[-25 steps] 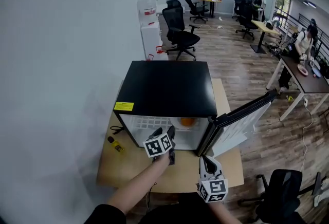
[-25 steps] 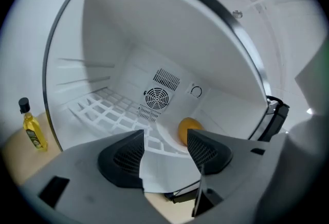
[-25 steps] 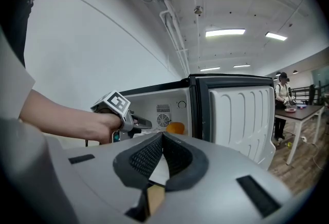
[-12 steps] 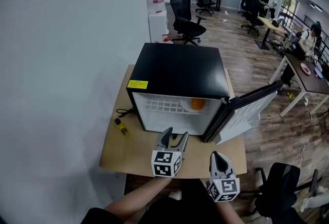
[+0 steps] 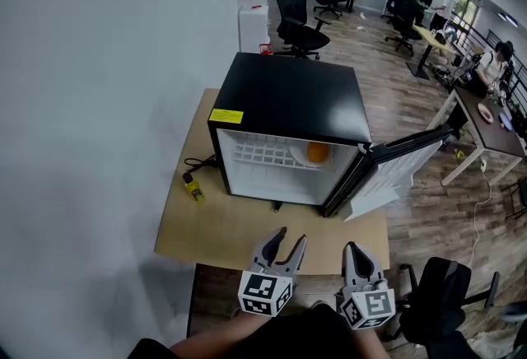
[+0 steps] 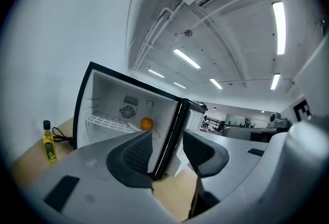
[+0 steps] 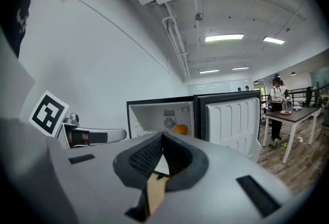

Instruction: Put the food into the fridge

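Observation:
A small black fridge (image 5: 288, 106) stands on a wooden table (image 5: 239, 234), and its door (image 5: 395, 172) is swung open to the right. An orange (image 5: 317, 152) rests on a white plate on the wire shelf inside; the orange (image 6: 147, 123) also shows between my left jaws, far off. My left gripper (image 5: 291, 238) hovers over the table's near edge, well back from the fridge. It is open, its jaws have just been closing a little, and nothing lies between them. My right gripper (image 5: 354, 249) is beside it, shut and empty, with its tips touching (image 7: 162, 135).
A small yellow bottle (image 5: 194, 189) and a black cable lie on the table left of the fridge. A black office chair (image 5: 445, 300) stands at the lower right. More chairs, desks and people fill the room behind; a white wall runs along the left.
Both grippers have drawn back from the fridge opening to the table's near edge, the left one much further. The orange stays on the shelf.

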Motion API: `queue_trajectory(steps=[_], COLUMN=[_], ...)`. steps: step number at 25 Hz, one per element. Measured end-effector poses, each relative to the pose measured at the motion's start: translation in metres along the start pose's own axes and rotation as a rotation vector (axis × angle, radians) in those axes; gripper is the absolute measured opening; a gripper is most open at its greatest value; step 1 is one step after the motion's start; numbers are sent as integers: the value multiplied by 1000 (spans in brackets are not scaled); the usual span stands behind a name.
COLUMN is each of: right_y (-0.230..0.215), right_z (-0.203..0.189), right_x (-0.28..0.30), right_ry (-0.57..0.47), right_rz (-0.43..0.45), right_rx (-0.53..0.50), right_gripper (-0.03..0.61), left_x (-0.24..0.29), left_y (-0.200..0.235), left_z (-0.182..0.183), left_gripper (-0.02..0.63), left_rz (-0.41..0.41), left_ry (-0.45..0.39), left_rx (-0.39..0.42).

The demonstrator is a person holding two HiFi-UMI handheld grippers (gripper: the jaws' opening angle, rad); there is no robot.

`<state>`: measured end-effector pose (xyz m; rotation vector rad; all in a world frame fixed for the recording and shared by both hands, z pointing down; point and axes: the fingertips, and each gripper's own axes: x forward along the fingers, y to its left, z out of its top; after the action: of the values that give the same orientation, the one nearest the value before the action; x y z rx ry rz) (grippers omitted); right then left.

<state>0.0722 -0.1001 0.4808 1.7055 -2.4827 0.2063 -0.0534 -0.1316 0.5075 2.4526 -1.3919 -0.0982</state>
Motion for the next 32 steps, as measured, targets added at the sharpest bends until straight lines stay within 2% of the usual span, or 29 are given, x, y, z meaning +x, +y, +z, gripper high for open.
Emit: queue_trajectory(steps=[3, 7, 10, 16, 20, 24, 32], right_y=[8, 7, 5, -5, -19, -29, -38], right_z=[8, 5, 1, 6, 16, 21, 18], right_x=[-6, -15, -20, -32, -45, -53, -66], right_ry=[-18, -13, -7, -8, -64, -73, -63], right_rz=[34, 49, 64, 56, 30, 34, 52], right_rx=[-18, -35, -32, -78, -101, -97, -99], right_gripper=[60, 60, 60, 60, 60, 60, 60], left_x=[-18, -30, -32, -36, -40, -42, -51], left_y=[-10, -25, -34, -44, -53, -62, -72], left_z=[8, 12, 14, 0, -1, 5, 16], left_gripper=[86, 18, 14, 14, 14, 14, 14], left_rz=[6, 4, 1, 42, 65, 84, 131], left_ry=[-37, -46, -40, -6, -23, -60, -79], left_rx=[15, 73, 120, 42, 21, -14, 72])
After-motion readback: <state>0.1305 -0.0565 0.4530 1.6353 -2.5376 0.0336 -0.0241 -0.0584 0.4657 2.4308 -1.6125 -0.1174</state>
